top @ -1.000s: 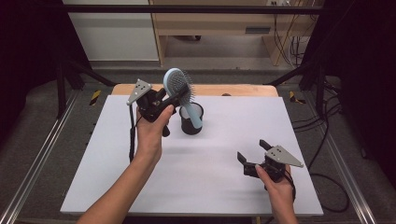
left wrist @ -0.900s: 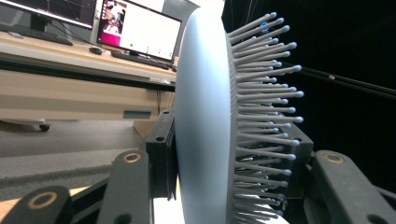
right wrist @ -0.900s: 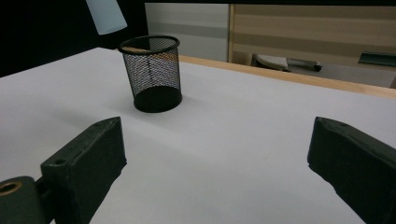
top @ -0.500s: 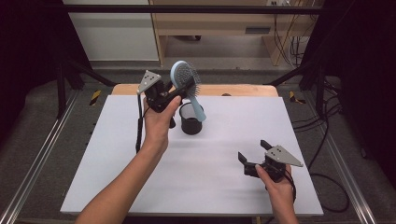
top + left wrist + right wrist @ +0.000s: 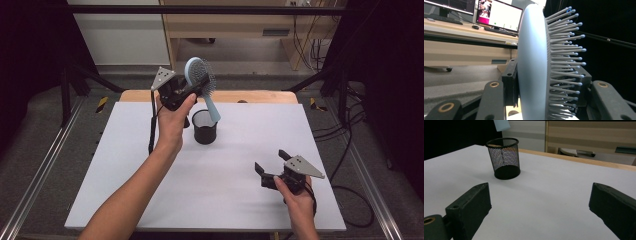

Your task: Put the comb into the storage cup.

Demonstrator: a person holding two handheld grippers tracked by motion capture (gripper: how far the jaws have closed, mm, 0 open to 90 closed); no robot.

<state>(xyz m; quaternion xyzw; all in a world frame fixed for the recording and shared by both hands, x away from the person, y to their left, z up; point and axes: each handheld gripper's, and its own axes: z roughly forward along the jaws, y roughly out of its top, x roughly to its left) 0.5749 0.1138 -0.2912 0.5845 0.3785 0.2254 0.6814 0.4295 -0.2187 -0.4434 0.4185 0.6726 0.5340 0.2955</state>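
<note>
Gripping a pale blue hairbrush (image 5: 200,77) by its oval head, the left tongs (image 5: 192,90) are raised above the far left part of the white worktop (image 5: 150,195), held up by the person's left hand (image 5: 172,120). In the left gripper view one pad presses on the brush's smooth back and the other stands in among the bristles, so the brush (image 5: 534,65) is pinched edge-on between the two black jaws. In the high view the bristles face away from the hand, toward the right, and the handle slants down and to the right, its end hanging just above the rim of a black mesh cup (image 5: 204,126). That cup stands upright on the worktop near its middle, a little toward the far edge, just to the right of the raised hand. In the right gripper view the cup (image 5: 504,157) shows well ahead of the jaws, with the tip of the blue handle just over its rim.

Farther right, near the front corner of the worktop, the right tongs (image 5: 272,165) sit low in the person's right hand (image 5: 295,192). Their jaws are spread wide with bare white surface between them, well apart from the cup.
</note>
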